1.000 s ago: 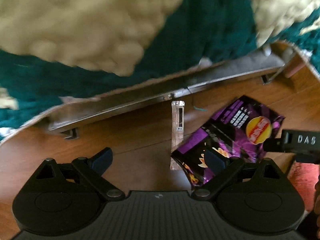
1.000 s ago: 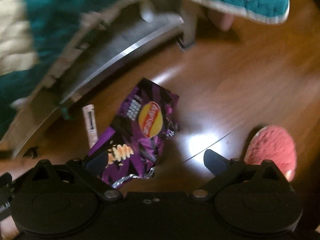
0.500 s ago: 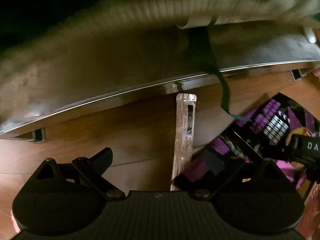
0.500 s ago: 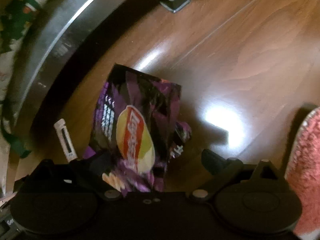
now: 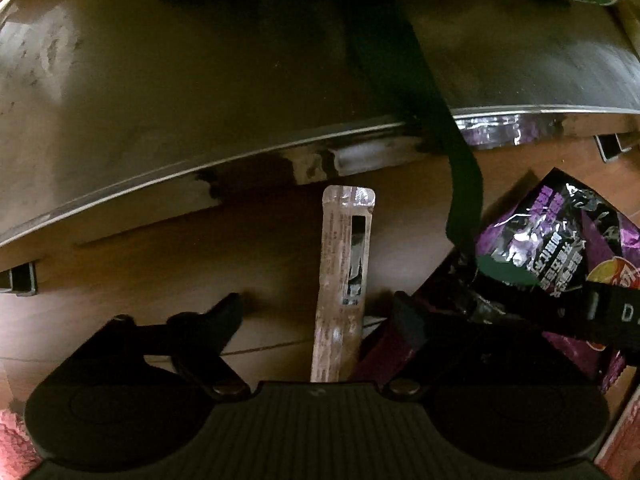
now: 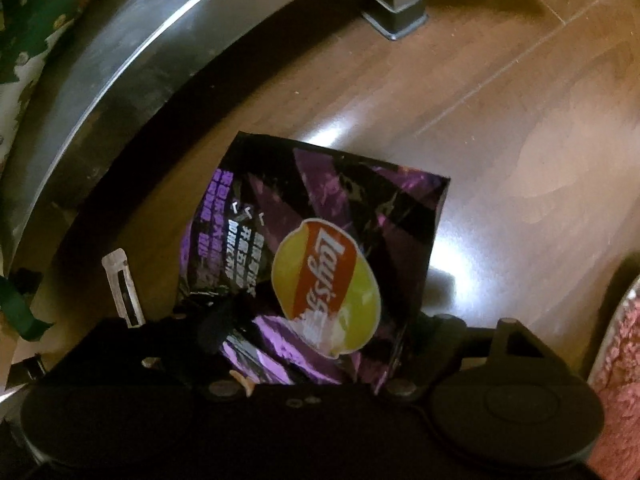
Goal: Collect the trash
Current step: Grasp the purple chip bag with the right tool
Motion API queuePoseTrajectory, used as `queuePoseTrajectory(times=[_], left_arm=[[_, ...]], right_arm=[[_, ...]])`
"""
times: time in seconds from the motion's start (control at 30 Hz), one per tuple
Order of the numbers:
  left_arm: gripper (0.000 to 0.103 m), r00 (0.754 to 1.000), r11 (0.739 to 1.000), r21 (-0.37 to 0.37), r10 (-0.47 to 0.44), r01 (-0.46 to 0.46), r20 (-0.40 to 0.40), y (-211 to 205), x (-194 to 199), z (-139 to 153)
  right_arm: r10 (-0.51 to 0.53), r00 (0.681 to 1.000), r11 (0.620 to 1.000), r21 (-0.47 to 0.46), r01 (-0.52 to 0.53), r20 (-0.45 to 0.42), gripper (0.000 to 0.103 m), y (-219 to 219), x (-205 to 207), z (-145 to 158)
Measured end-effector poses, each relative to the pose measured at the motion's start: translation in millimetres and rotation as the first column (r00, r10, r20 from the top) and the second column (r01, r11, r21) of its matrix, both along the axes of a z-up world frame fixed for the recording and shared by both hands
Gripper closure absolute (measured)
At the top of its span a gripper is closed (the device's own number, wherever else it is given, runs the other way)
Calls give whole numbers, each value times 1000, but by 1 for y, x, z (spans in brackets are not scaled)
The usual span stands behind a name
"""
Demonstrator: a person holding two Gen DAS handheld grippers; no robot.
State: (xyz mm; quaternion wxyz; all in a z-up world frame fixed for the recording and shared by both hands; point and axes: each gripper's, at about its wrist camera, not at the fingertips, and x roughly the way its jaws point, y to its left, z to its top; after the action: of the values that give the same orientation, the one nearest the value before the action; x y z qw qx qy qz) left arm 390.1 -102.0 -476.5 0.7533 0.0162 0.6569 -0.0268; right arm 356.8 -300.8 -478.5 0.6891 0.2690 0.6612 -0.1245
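Observation:
A purple and black Lay's chip bag (image 6: pixel 320 264) lies on the wooden floor, its lower part between the fingers of my right gripper (image 6: pixel 316 332), whose jaws stand open around it. The bag also shows at the right of the left wrist view (image 5: pixel 560 256). A long clear stick wrapper (image 5: pixel 342 280) lies on the floor and runs between the open fingers of my left gripper (image 5: pixel 320 316). The wrapper also shows left of the bag in the right wrist view (image 6: pixel 122 286).
A metal bed frame rail (image 5: pixel 280 152) crosses just behind the trash, with a leg (image 6: pixel 396 4) on the floor. A green strap (image 5: pixel 452 152) hangs over the bag. Patterned bedding (image 6: pixel 36 12) hangs above. A pink slipper (image 6: pixel 624 360) lies at the right.
Both grippers have dropped lower and closer to the floor. The wrapper now lies between my left fingers, and the chip bag has come between my right fingers.

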Motion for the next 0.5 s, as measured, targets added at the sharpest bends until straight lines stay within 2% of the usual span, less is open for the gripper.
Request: queuePoseTrajectory(times=[0.1, 0.17, 0.33, 0.5], left_arm=[[36, 1000, 1000, -4, 3, -3, 2, -1, 1, 0], [44, 1000, 1000, -6, -14, 14, 8, -7, 4, 1], [77, 999, 999, -7, -40, 40, 26, -20, -3, 7], [82, 1000, 1000, -25, -10, 11, 14, -17, -10, 8]], right_arm=[[6, 1000, 1000, -10, -6, 12, 29, 3, 2, 1], [13, 1000, 1000, -18, -13, 16, 33, 5, 1, 4], [28, 999, 999, -40, -27, 33, 48, 5, 3, 14], [76, 996, 995, -70, -72, 55, 60, 6, 2, 25]])
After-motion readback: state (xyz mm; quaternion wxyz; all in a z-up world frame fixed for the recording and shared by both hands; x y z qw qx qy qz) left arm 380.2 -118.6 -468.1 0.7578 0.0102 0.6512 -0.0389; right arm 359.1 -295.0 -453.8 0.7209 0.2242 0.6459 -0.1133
